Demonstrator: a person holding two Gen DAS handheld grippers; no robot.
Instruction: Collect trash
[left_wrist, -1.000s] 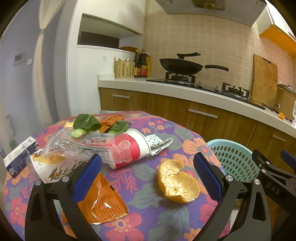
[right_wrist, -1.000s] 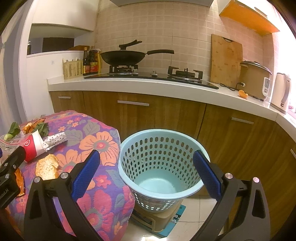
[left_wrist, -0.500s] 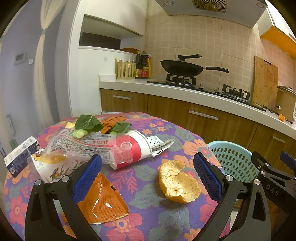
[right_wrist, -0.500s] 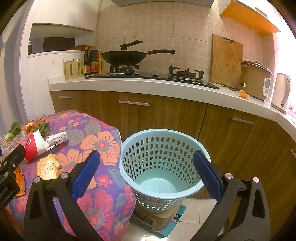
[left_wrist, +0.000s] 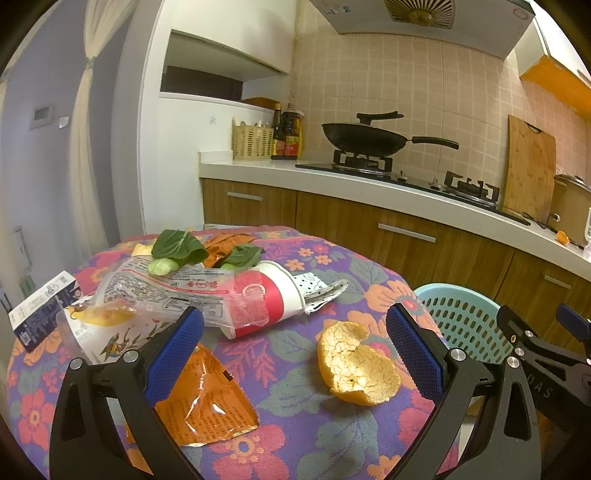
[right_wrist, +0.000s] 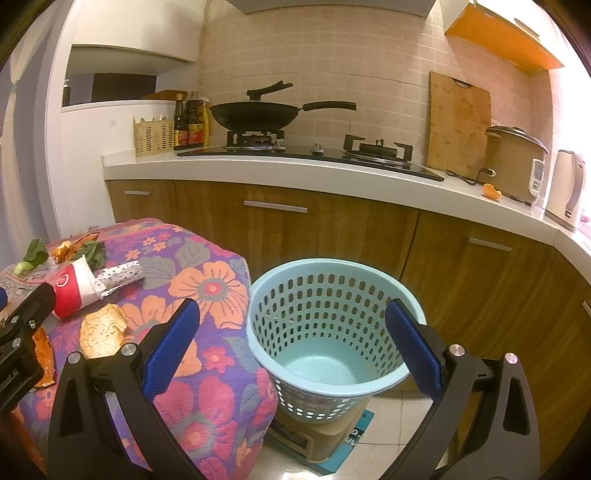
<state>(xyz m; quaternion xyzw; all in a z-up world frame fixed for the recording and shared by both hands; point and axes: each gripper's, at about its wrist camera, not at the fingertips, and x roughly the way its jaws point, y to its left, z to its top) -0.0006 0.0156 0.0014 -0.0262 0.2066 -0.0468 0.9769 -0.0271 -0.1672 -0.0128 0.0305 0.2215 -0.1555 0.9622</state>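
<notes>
Trash lay spread over the floral tablecloth (left_wrist: 295, 424) of a small table, and both grippers hung above the scene with nothing in them. The left gripper (left_wrist: 295, 350) had its blue pads wide apart over the near part of the table. Between its fingers, toward the right one, an orange peel (left_wrist: 356, 365) rested with the pale inside up. Near the left finger lay a torn orange wrapper (left_wrist: 207, 406), partly under that finger. A little farther, a red and white paper cup (left_wrist: 266, 299) lay on its side, with a dotted white wrapper (left_wrist: 321, 291) sticking out of its mouth. A clear printed plastic bag (left_wrist: 166, 291) lay partly over the cup, and green vegetable leaves (left_wrist: 181, 249) rested at its far side. A small dark carton (left_wrist: 40, 310) stood at the left edge of the table.

The right gripper (right_wrist: 291, 343) was also spread open, empty, and pointed at a light blue basket (right_wrist: 325, 321) on the floor just beside the table. The basket stood on a low brown box (right_wrist: 317, 439). Behind all this ran the kitchen counter (right_wrist: 295, 177) with a black wok (right_wrist: 258, 114) on the stove.
</notes>
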